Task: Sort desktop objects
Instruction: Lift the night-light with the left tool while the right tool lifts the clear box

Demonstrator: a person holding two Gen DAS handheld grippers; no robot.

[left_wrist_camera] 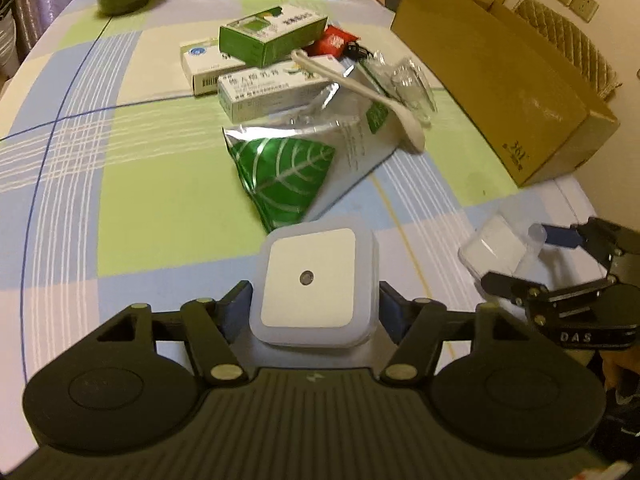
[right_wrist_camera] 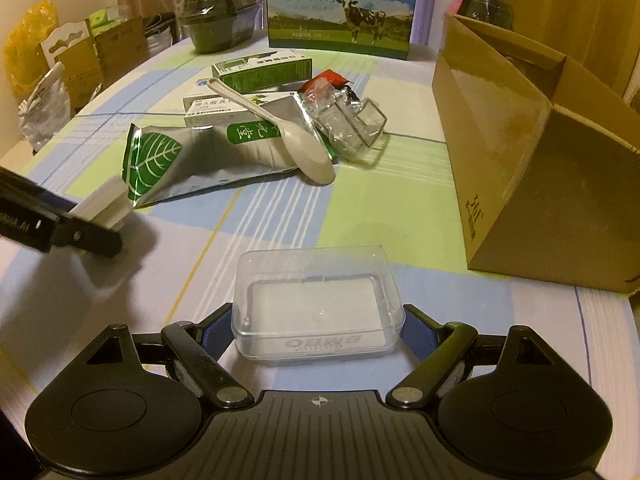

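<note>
My left gripper (left_wrist_camera: 314, 304) is shut on a white square night light (left_wrist_camera: 312, 284), held above the checked tablecloth; the same light (right_wrist_camera: 102, 202) shows at the left of the right wrist view. My right gripper (right_wrist_camera: 318, 330) is shut on a clear plastic box (right_wrist_camera: 318, 306), which also appears at the right of the left wrist view (left_wrist_camera: 496, 248). Beyond them lies a pile: a silver foil bag with a green leaf (right_wrist_camera: 192, 152), a white spoon (right_wrist_camera: 296, 140), medicine boxes (left_wrist_camera: 272, 36), clear plastic packaging (right_wrist_camera: 348, 120) and a red packet (left_wrist_camera: 334, 42).
An open brown cardboard box (right_wrist_camera: 520, 168) stands at the right edge of the table. A milk carton box (right_wrist_camera: 340, 8) and a dark bowl container (right_wrist_camera: 216, 16) stand at the far side. Bags and cartons crowd the far left beyond the table.
</note>
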